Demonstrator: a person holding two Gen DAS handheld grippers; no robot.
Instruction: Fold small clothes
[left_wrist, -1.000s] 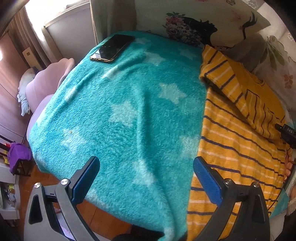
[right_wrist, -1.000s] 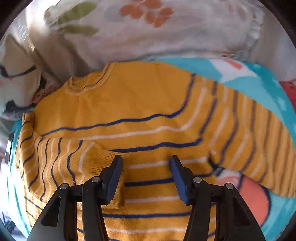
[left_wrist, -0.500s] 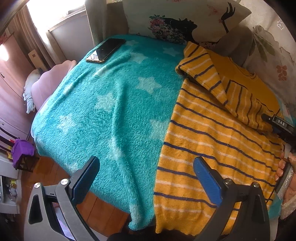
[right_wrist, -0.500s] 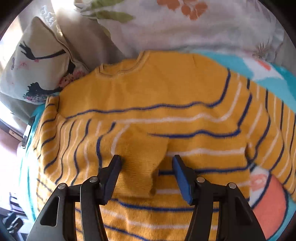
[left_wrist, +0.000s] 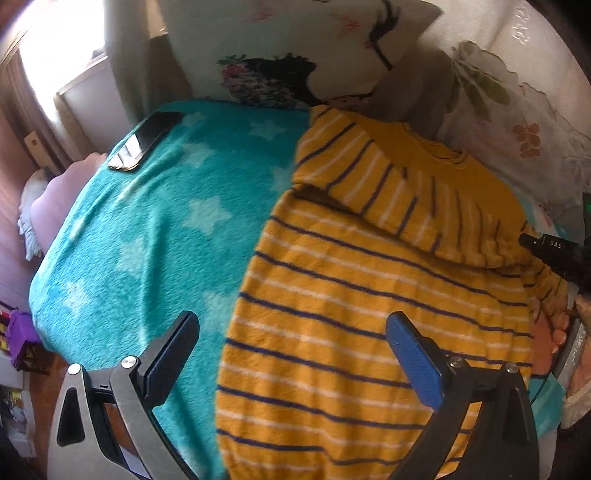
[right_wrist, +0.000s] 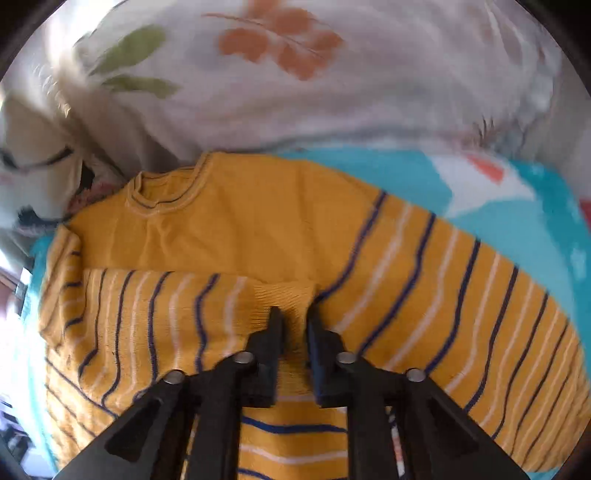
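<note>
A yellow sweater (left_wrist: 332, 314) with navy and white stripes lies face up on a teal star blanket (left_wrist: 147, 221). One sleeve (right_wrist: 166, 306) is folded across the chest below the neckline (right_wrist: 166, 192). My right gripper (right_wrist: 294, 312) is closing, and its pads pinch the ribbed cuff (right_wrist: 291, 295) of that sleeve. In the left wrist view its black finger (left_wrist: 550, 249) meets the sleeve end at the right edge. My left gripper (left_wrist: 291, 321) stands open above the sweater's lower body, holding nothing. The other sleeve (right_wrist: 480, 295) lies stretched out to the right.
A black phone (left_wrist: 144, 142) rests at the blanket's far left corner. Printed pillows (left_wrist: 295, 48) and a floral pillow (right_wrist: 295, 74) line the back. The bed's edge drops off at the left beside a pink chair (left_wrist: 55, 192). A person's hand (left_wrist: 557, 328) shows at the right.
My right gripper's jaws have come together on the sleeve cuff, and the sleeve now lies further across the chest. My left gripper has moved right, from over the blanket to over the sweater.
</note>
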